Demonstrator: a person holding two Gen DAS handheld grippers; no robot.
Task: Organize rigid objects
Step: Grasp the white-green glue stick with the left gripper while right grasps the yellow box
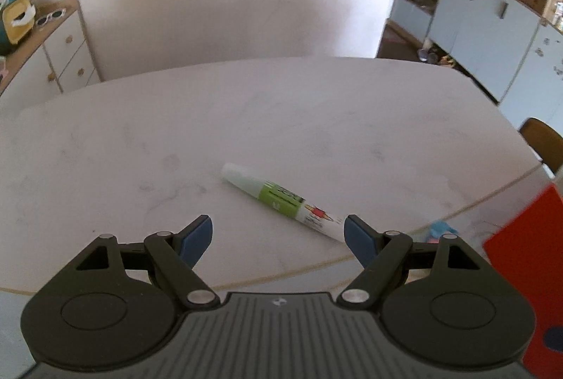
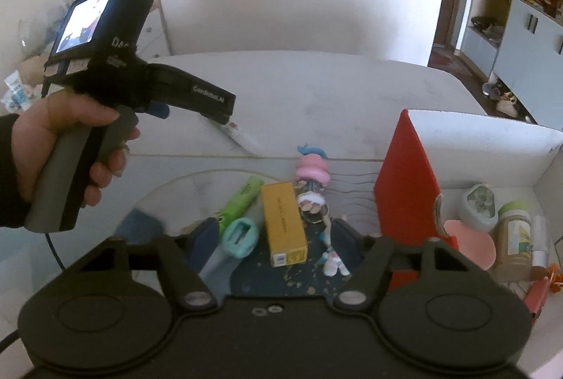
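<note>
A white and green marker [image 1: 281, 199] lies on the pale table [image 1: 176, 140], just ahead of my open, empty left gripper [image 1: 278, 235]; its near end sits by the right fingertip [image 1: 357, 235]. In the right wrist view my right gripper [image 2: 278, 238] is open and empty above a yellow box [image 2: 284, 220], a green marker [image 2: 241, 199], a teal sharpener [image 2: 241, 236] and a pink-and-blue figurine [image 2: 313, 185]. The left gripper [image 2: 211, 101] shows there, held in a hand, over the white marker [image 2: 242, 136].
A red and white box [image 2: 404, 182] stands at the right, holding a jar [image 2: 515, 238], a pink lid [image 2: 471, 245] and other small items. A drawer cabinet [image 1: 63, 48] is far left. Blue cupboards [image 1: 492, 27] stand far right. A chair back [image 1: 543, 143] is by the table's right edge.
</note>
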